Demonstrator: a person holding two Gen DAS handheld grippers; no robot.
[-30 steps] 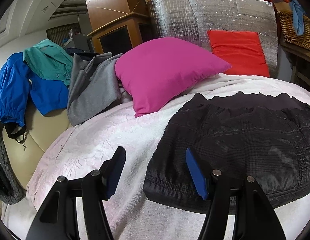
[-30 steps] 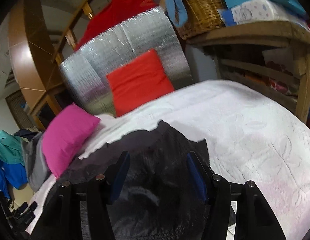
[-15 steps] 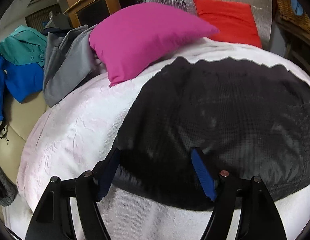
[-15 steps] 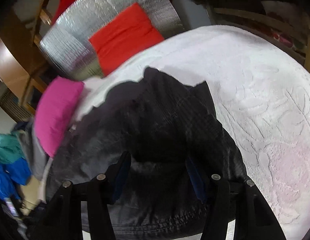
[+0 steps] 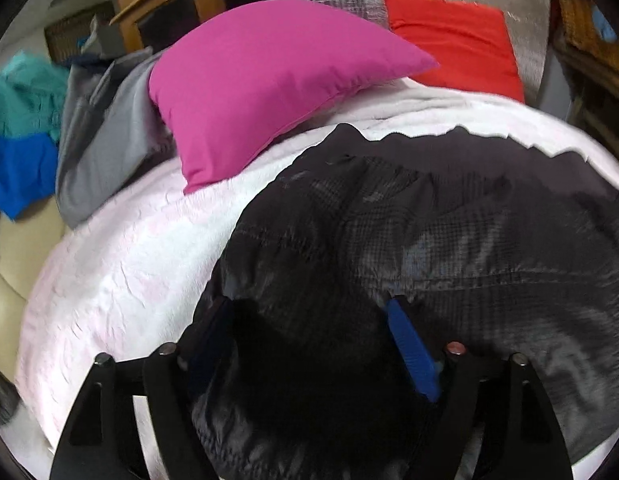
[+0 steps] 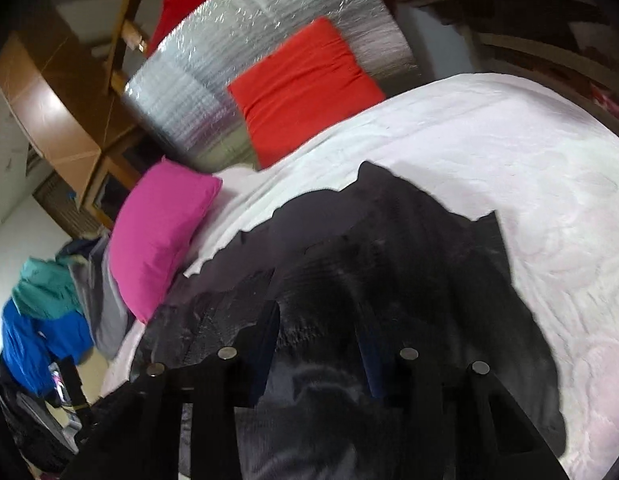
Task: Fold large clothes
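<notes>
The near hem of the black quilted glossy garment [image 5: 429,232], spread on the white embossed bedspread [image 5: 121,264], is cut off at six o'clock, where fabric is straddled by the widening left gripper [image 5: 309,340] and the narrowing right gripper [image 6: 319,344], pad contact being unclear.

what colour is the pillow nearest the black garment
Bright pink (magenta) pillow, shown best in the left wrist view, just beyond the black garment.
</notes>
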